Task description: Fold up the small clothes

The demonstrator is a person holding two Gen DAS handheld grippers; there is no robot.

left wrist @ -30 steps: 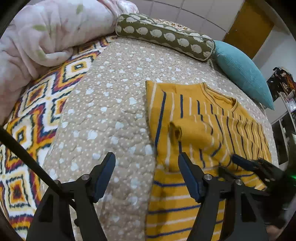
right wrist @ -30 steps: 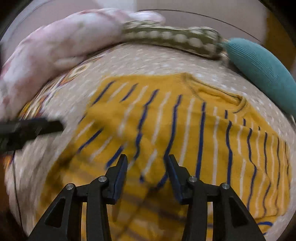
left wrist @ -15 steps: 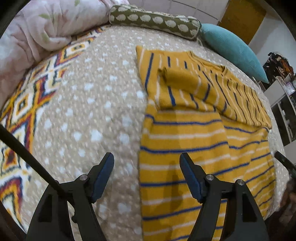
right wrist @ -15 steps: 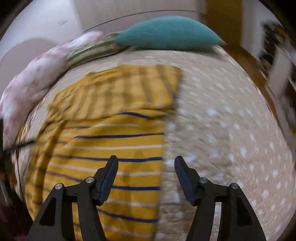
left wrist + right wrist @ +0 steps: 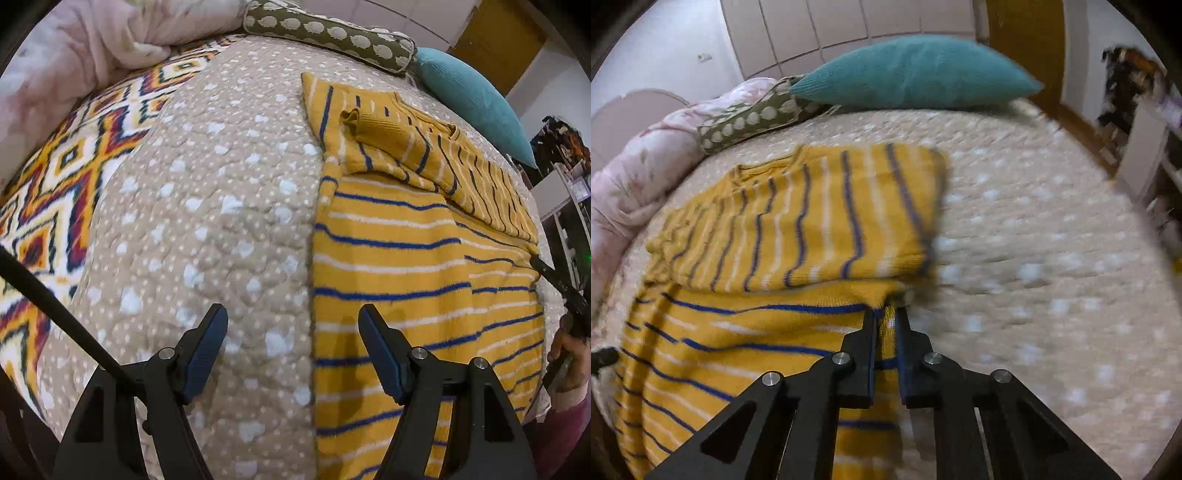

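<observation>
While my left gripper [image 5: 293,343] hangs jaws apart, empty, over beige quilt [image 5: 221,221], yellow striped sweater [image 5: 417,266] lies right of it, sleeves folded in. Right view: my right gripper [image 5: 886,317] just closed, clamped on sweater's near right edge; teal pillow [image 5: 916,70] far.

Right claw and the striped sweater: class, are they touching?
Touching. The right wrist view shows the right claw shut on the sweater's edge, yellow fabric pinched between its fingers.

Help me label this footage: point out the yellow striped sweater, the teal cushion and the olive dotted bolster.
yellow striped sweater [image 5: 424,266]: left wrist view, folded body.
teal cushion [image 5: 916,70]: right wrist view, its middle.
olive dotted bolster [image 5: 328,35]: left wrist view, its middle.
</observation>
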